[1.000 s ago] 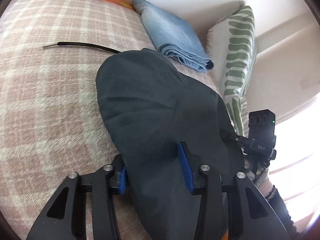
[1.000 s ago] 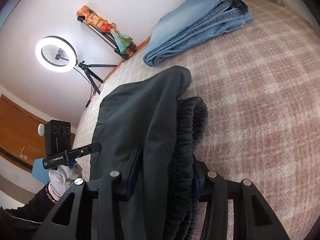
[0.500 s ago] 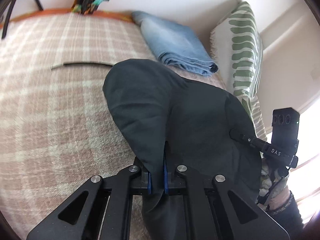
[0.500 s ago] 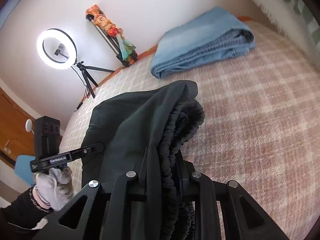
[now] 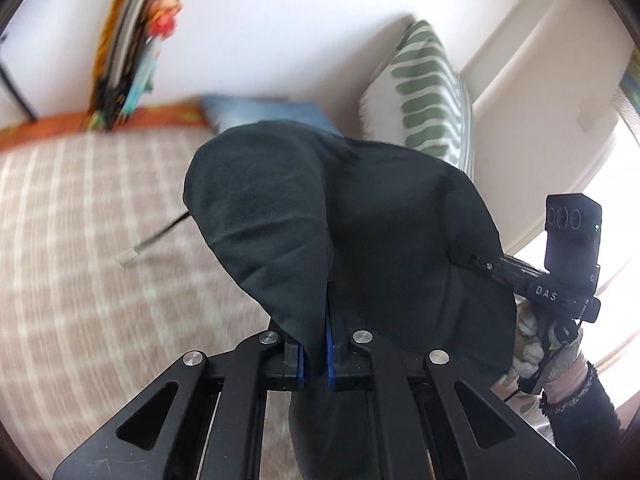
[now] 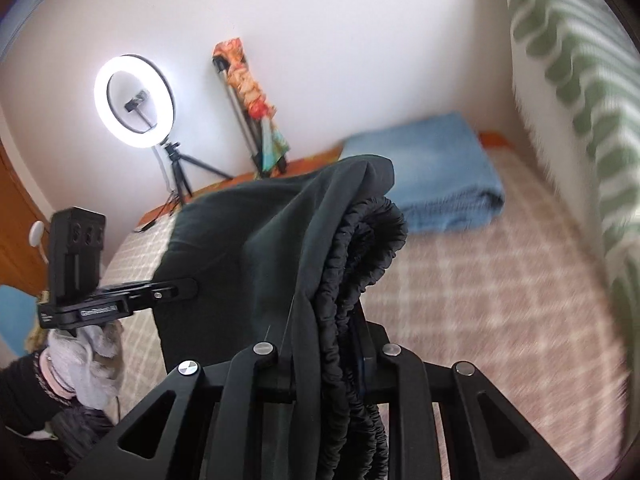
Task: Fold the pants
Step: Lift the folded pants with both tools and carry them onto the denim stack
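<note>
The dark pants [image 5: 360, 220] hang folded between my two grippers, lifted above the plaid bed cover [image 5: 80, 260]. My left gripper [image 5: 316, 356] is shut on one end of the pants, the cloth draped over its blue pads. My right gripper [image 6: 328, 360] is shut on the gathered elastic waistband [image 6: 360, 260], which bunches over the jaws. The right gripper also shows in the left wrist view [image 5: 464, 258] at the pants' right edge, and the left gripper in the right wrist view [image 6: 192, 286] at their left edge.
Folded blue jeans [image 6: 432, 176] lie at the far end of the bed. A green-striped pillow [image 5: 432, 92] stands against the wall. A black cable [image 5: 160, 236] lies on the cover. A ring light on a tripod [image 6: 134, 100] stands beyond the bed.
Both grippers closed on the pants, then raised them off the bed. The views tilted up toward the wall and blurred with the motion.
</note>
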